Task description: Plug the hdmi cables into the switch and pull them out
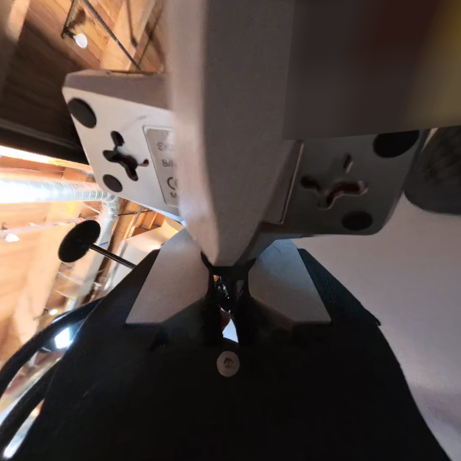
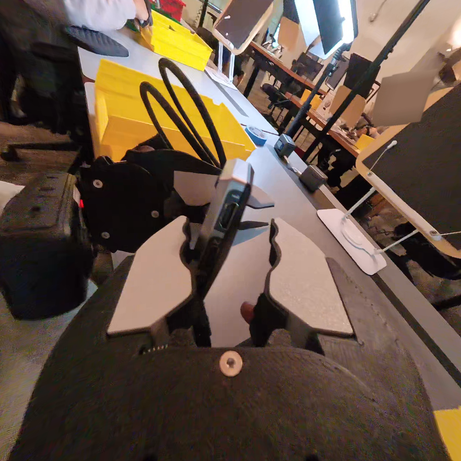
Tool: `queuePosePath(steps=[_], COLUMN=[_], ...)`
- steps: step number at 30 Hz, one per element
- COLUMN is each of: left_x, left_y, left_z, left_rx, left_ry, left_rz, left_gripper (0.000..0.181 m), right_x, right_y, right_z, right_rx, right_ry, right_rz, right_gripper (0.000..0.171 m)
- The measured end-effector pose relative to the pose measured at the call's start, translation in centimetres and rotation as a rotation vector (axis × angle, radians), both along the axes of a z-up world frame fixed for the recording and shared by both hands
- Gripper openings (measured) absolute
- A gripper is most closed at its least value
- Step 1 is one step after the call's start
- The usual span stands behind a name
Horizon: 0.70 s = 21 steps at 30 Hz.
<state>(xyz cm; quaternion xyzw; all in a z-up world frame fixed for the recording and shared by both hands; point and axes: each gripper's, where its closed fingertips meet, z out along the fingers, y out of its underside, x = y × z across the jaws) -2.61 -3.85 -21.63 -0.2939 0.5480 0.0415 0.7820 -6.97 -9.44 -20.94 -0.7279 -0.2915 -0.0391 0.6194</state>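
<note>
Two grippers (image 2: 228,239) (image 1: 228,254), one switch (image 2: 230,197), two cable loops (image 2: 184,112)

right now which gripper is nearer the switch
Left. The left gripper is clamped on the switch, holding it on edge. The right gripper sits open in front of it, fingers either side of its port edge, apparently not gripping it.
</note>
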Motion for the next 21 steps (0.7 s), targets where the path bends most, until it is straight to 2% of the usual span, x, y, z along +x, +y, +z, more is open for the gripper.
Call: queuePosePath(steps=[1,2,4,8,11,14,17,19,21], left_x=[0.1,0.3,0.8,1.4,1.9,1.9,1.0,0.4,0.2], left_y=[0.0,0.1,-0.4,-2.5,-4.5,-9.5,-13.6,-14.6,-13.5], left_z=[-0.4,-0.7,-1.2,-0.7,-0.9,-1.6,-1.7,-1.7,-0.9], left_rx=[0.021,0.028,0.009,-0.145,-0.165,-0.106,-0.073,-0.161,-0.302], left_ry=[0.028,0.038,0.051,0.009,0.017,0.065,0.026,0.011,-0.038], left_rz=[0.010,0.005,-0.051,-0.227,-0.375,-0.648,-0.882,-1.005,-1.043], left_gripper=[0.019,0.018,0.025,0.067,0.076,0.073,0.068,0.064,0.064], right_x=[-0.4,-0.3,0.2,3.6,4.2,4.9,5.6,7.3,9.5], right_y=[0.0,0.1,0.1,0.3,-0.6,-0.8,-0.5,-0.5,-1.1], right_z=[-0.5,-0.8,-1.1,0.9,3.3,4.9,6.0,6.9,8.5], right_rx=[-0.009,-0.006,0.004,0.141,0.240,0.287,0.339,0.384,0.430], right_ry=[-0.007,-0.014,-0.040,-0.128,-0.120,-0.158,-0.214,-0.308,-0.364], right_rz=[0.023,0.020,0.018,-0.118,-0.118,-0.145,-0.205,-0.311,-0.411], right_gripper=[0.036,0.030,0.027,0.026,0.025,0.025,0.025,0.025,0.025])
